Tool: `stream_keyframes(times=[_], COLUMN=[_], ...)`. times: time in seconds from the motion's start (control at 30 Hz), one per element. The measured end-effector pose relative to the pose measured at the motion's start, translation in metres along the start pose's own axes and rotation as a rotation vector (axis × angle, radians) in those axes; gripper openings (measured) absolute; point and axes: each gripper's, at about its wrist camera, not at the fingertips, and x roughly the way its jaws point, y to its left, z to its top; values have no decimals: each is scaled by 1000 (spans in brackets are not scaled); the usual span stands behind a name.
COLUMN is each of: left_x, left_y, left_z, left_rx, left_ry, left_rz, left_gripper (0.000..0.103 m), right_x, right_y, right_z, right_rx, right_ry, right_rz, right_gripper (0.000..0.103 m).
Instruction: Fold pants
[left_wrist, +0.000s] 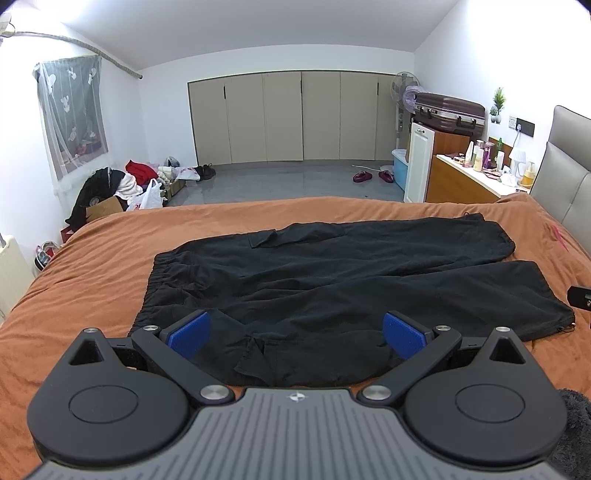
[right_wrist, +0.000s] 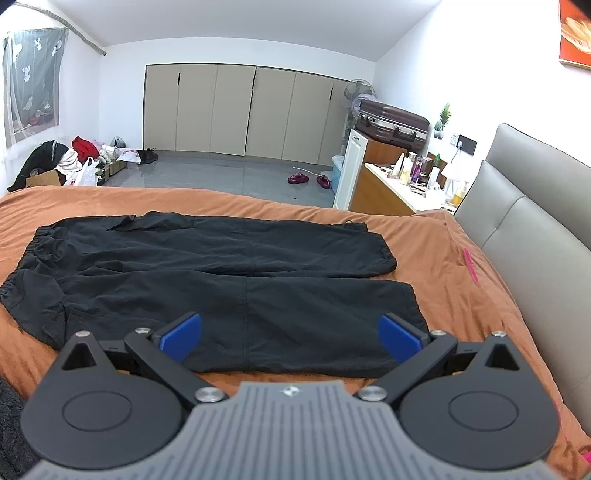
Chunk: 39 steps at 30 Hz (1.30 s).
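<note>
Pants (left_wrist: 332, 280) lie crosswise before me, waistband left. My left gripper (left_wrist: 295, 338) and right gripper (right_wrist: 290, 338) gape wide, empty.

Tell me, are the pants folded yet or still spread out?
Spread out. The pants lie flat on the bed, both legs side by side at full length, waistband at the left.
</note>
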Motion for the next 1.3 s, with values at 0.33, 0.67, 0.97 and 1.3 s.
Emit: stream_keyframes(times=[0.33, 0.67, 0.97, 1.3], left_x=[1, 0, 1, 0], left_y=[2, 0, -2, -2], left_z=[0, -1, -3, -3], left_rx=[2, -3, 3, 3], left_ry=[1, -1, -2, 2], left_rz=[5, 5, 17, 14], left_gripper=[103, 103, 103, 103], right_x=[0, 1, 0, 0], right_y=[0, 1, -1, 0], right_z=[0, -1, -2, -3], right_rx=[-5, -2, -1, -1], right_ry=[0, 4, 2, 3], right_rz=[-2, -5, -6, -6], right_gripper=[98, 98, 98, 98])
